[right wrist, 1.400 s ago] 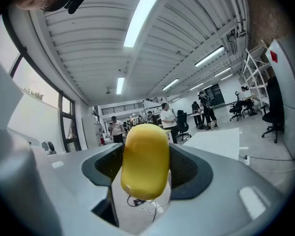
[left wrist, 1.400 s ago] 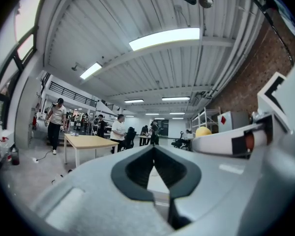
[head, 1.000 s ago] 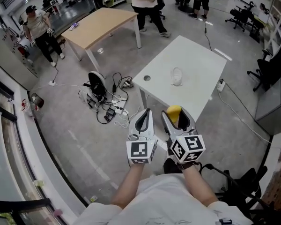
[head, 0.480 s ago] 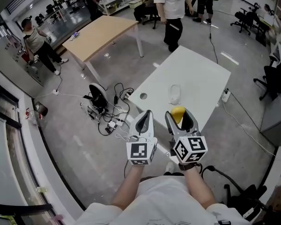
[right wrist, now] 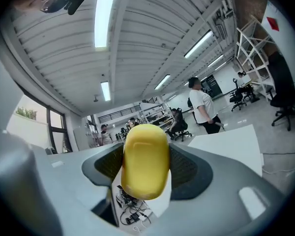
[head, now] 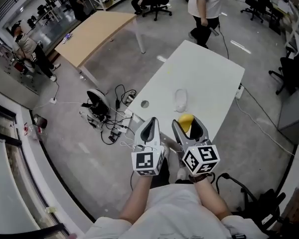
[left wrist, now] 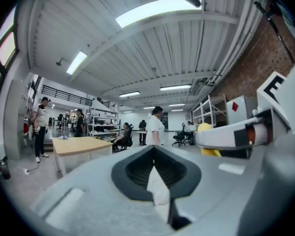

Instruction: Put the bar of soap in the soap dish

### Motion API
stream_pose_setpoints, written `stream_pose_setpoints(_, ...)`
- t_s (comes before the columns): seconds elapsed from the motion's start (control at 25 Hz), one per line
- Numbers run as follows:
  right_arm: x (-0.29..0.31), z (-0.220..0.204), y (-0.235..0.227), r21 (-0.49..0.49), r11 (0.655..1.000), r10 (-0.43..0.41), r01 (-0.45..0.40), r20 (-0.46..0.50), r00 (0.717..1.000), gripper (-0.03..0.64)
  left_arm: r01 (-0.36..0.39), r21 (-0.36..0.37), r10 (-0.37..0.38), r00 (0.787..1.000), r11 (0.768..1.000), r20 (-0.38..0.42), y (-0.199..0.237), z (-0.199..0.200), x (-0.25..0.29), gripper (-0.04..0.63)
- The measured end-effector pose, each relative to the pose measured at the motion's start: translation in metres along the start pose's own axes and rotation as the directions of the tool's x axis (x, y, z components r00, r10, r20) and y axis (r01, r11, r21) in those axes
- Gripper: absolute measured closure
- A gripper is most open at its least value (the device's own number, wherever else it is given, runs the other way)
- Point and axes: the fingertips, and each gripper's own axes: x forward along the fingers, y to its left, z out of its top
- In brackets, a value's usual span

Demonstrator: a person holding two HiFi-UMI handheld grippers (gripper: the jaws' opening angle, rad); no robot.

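Note:
A yellow bar of soap (head: 186, 119) sits between the jaws of my right gripper (head: 188, 122), which is shut on it. In the right gripper view the soap (right wrist: 145, 161) stands on end and fills the gap between the pads. A clear soap dish (head: 181, 99) lies on the white table (head: 209, 78), just beyond the soap. My left gripper (head: 150, 124) hangs beside the right one, over the table's near corner, shut with nothing in it. Its jaws meet in the left gripper view (left wrist: 157, 181), where the soap (left wrist: 205, 128) shows at right.
The white table has a round cable hole (head: 144, 104) near its left corner. Cables and a black device (head: 98, 102) lie on the floor to the left. A wooden table (head: 92, 34) stands further back. A person (head: 205, 4) walks beyond the white table. A black chair (head: 261, 208) is at lower right.
Both grippers keep their hold and pose. The head view has shifted, so the white table and dish sit slightly lower left. The person behind the table has walked to the right.

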Motion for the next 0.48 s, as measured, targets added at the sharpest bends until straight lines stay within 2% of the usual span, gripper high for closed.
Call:
stream_pose_setpoints(0.16, 0.018, 0.003, -0.037, -0.003, 0.995, -0.097, 0.097, -0.002, 0.995, 0.328, 0.068, 0.002, -0.068, 0.998, 0.998, -0.013, -0.006, -0.002, 0.041, 0.594)
stream_pose_setpoints(0.24, 0.024, 0.002, -0.051, -0.034, 0.990, -0.140, 0.140, -0.015, 0.990, 0.328, 0.107, -0.006, -0.107, 0.994, 0.994, 0.003, -0.009, -0.005, 0.055, 0.594)
stream_pose_setpoints(0.36, 0.040, -0.006, -0.067, -0.058, 0.981, -0.187, 0.185, -0.047, 0.981, 0.328, 0.195, -0.055, -0.193, 0.980, 0.979, 0.040, -0.016, -0.005, 0.073, 0.594)
stream_pose_setpoints(0.48, 0.056, -0.018, -0.086, -0.048, 0.974, -0.225, 0.221, -0.091, 0.970, 0.328, 0.200, -0.074, -0.200, 0.980, 0.977, 0.008, -0.015, -0.017, 0.089, 0.594)
